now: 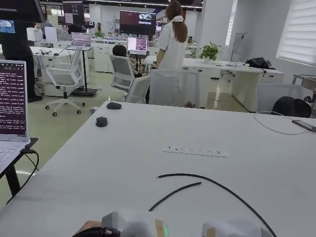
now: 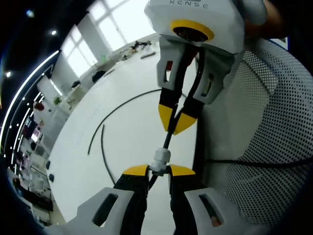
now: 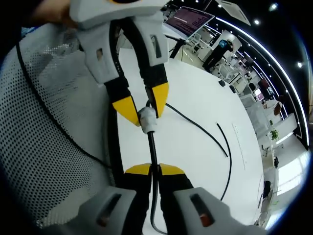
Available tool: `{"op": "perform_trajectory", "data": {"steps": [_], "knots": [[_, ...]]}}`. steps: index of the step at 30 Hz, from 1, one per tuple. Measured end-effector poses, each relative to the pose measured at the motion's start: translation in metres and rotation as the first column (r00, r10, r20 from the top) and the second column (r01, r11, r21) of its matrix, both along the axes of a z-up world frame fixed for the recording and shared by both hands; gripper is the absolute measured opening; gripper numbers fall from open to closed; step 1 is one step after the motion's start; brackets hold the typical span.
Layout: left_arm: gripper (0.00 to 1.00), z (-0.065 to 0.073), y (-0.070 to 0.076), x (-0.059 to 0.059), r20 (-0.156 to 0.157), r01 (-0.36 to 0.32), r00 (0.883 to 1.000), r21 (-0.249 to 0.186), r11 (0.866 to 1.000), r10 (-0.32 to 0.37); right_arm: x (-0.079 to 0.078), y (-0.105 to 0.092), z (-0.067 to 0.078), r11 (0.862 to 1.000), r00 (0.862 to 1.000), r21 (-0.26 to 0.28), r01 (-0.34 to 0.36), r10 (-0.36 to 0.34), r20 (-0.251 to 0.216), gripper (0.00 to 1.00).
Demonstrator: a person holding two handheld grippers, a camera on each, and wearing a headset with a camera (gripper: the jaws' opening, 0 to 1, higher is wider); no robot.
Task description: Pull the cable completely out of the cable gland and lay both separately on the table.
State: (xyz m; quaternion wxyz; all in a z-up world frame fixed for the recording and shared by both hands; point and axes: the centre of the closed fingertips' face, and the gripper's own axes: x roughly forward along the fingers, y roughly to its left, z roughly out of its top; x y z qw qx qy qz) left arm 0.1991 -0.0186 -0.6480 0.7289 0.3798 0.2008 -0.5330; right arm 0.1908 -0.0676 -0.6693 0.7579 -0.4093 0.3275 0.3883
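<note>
A white cable gland (image 2: 160, 160) sits on a thin black cable (image 2: 169, 137), held in the air close to my body. My left gripper (image 2: 159, 170) is shut on the gland, and the cable runs on down between its jaws. Facing it a short way along the cable, my right gripper (image 2: 175, 121) pinches the black cable. In the right gripper view my right gripper (image 3: 152, 169) is shut on the cable (image 3: 152, 147), with the gland (image 3: 147, 119) just beyond in my left gripper (image 3: 144, 107). The white tops of two grippers (image 1: 133, 224) (image 1: 232, 229) show at the head view's bottom edge.
Two loose black cables (image 1: 217, 186) (image 1: 175, 192) lie on the white table (image 1: 148, 163). A white power strip (image 1: 195, 151) lies beyond them, two dark mice (image 1: 101, 121) (image 1: 114, 105) farther left. A laptop (image 1: 12, 103) stands at left. A white perforated surface (image 2: 274, 127) is close beside the grippers.
</note>
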Motion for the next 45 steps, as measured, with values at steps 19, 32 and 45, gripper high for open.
{"op": "perform_trajectory", "data": {"steps": [19,32,45], "knots": [[0.16,-0.001,-0.004,-0.005,-0.016,0.025,1.0,0.0,1.0,-0.025,-0.005,0.011,0.002,0.997,0.999,0.071,-0.013,0.016,-0.033,0.06],[0.16,-0.002,-0.001,-0.003,-0.005,0.009,1.0,0.014,1.0,-0.009,-0.002,-0.011,-0.01,0.997,0.995,0.0,0.075,-0.074,-0.07,0.18],[0.16,0.003,-0.001,0.0,0.0,0.001,1.0,-0.012,1.0,-0.001,0.0,0.002,0.002,1.0,1.0,0.015,0.004,-0.003,-0.002,0.03]]}}
